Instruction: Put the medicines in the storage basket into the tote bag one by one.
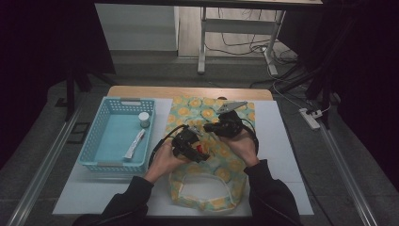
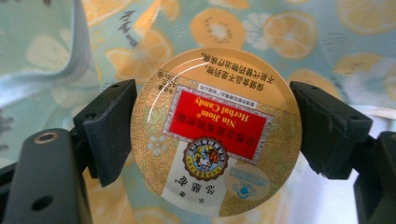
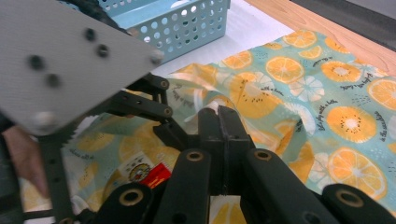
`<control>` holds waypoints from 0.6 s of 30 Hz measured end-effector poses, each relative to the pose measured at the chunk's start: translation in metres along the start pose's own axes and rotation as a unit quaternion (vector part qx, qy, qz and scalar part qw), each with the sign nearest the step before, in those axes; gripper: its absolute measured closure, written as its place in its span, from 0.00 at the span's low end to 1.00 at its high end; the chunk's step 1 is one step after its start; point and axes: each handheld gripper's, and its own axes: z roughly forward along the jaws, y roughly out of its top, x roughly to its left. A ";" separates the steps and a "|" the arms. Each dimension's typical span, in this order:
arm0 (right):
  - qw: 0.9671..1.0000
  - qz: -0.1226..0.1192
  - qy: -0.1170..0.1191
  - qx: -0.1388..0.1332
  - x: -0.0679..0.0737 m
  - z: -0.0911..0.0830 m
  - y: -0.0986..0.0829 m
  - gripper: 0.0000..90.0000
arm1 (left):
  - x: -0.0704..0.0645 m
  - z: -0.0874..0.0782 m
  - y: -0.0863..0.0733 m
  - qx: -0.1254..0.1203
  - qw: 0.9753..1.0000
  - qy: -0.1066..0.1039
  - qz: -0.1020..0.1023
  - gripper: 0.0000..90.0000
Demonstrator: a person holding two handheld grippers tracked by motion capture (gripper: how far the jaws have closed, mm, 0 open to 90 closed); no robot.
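Your left tongs (image 2: 212, 133) grip the round candy tin (image 2: 215, 133) by its rim, just above the citrus-print cloth bag (image 1: 209, 165). The tin is stiff and glossy, so it may slip; keep the pads at its widest part. Your right tongs (image 3: 223, 122) are closed on a fold of the soft bag.

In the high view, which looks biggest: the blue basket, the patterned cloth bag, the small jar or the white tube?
1. Cloth bag
2. Blue basket
3. White tube
4. Small jar
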 end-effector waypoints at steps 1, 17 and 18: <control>1.000 0.001 0.000 0.000 0.000 0.000 0.000 1.00 | 0.002 0.002 0.000 0.000 1.000 0.001 -0.002 0.23; 1.000 0.009 -0.013 0.002 -0.008 0.003 -0.005 1.00 | 0.016 0.029 0.004 0.015 1.000 0.020 0.006 0.23; 1.000 0.010 -0.014 0.001 -0.008 0.003 -0.006 1.00 | 0.016 0.032 0.003 0.016 1.000 0.019 0.006 0.23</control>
